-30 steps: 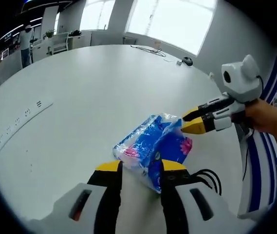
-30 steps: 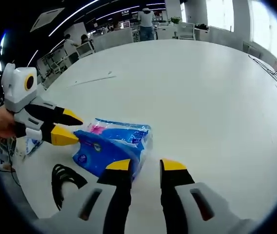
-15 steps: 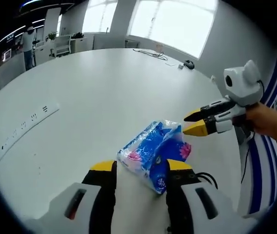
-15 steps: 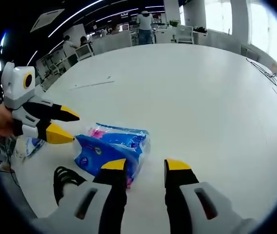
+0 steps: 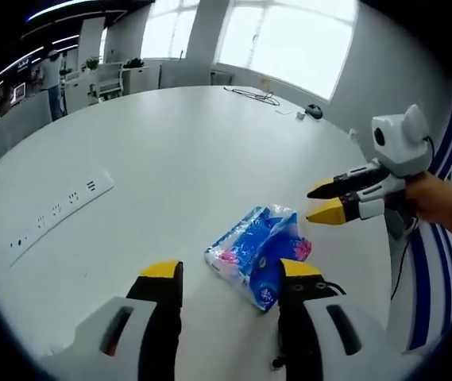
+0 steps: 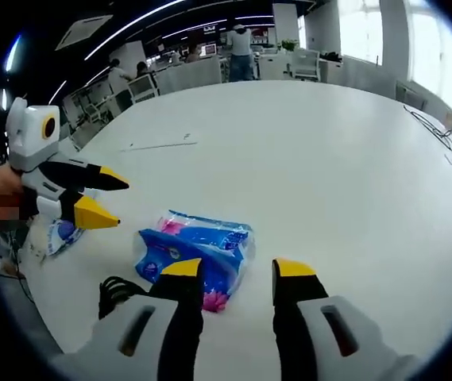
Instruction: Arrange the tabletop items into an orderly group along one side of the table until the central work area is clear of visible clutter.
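Observation:
A blue and pink tissue pack (image 5: 256, 252) lies flat on the white table (image 5: 170, 159), just beyond my left gripper (image 5: 230, 270), whose jaws stand open with nothing between them. My right gripper (image 5: 321, 202) comes in from the right, open, a short way off the pack's far end. In the right gripper view the pack (image 6: 198, 246) rests ahead and left of my right gripper (image 6: 237, 270). The left gripper (image 6: 113, 202) hangs open to the pack's left, clear of it.
A coiled black cable (image 6: 118, 290) lies by the table's near edge, close to the pack. A second blue and white packet (image 6: 63, 234) sits beyond the left gripper. A white power strip (image 5: 59, 210) lies far left. A mouse (image 5: 313, 111) and cables (image 5: 253, 95) are at the far edge.
Both grippers have drawn back from the tissue pack, which their tips touched a second ago. The pack now lies on the table on its own.

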Available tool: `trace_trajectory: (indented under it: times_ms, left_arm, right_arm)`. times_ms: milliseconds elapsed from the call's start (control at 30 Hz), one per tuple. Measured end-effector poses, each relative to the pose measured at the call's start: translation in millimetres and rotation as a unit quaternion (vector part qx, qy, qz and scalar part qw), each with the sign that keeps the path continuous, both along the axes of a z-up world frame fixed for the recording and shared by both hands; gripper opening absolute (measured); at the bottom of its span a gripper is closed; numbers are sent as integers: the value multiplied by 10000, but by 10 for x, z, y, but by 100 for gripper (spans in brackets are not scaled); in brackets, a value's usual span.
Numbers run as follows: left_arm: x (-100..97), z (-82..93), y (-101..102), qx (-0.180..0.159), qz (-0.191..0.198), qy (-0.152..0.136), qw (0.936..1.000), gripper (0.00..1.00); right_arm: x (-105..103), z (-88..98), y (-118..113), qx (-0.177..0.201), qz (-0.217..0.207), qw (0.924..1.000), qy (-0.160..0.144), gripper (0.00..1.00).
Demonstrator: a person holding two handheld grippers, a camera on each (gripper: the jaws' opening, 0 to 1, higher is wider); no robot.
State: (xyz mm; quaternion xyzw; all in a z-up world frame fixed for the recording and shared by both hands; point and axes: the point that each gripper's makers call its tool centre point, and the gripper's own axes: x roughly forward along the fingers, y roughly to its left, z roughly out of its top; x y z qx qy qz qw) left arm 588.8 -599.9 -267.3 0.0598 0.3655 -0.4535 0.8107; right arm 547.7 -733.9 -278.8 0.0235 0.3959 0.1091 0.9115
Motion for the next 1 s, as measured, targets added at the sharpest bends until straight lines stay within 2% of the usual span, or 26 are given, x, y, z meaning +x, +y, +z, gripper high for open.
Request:
trace_trajectory:
  times_ms: [367, 1000]
  left_arm:
    - [42, 220, 120, -42, 186, -143, 9997, 54]
    - [8, 609, 520, -163, 570, -419, 9974, 59]
  right_arm:
    - [24, 254, 103, -6, 138, 9996, -233, 34]
    - [-21, 556, 392, -6, 492, 9975, -504, 35]
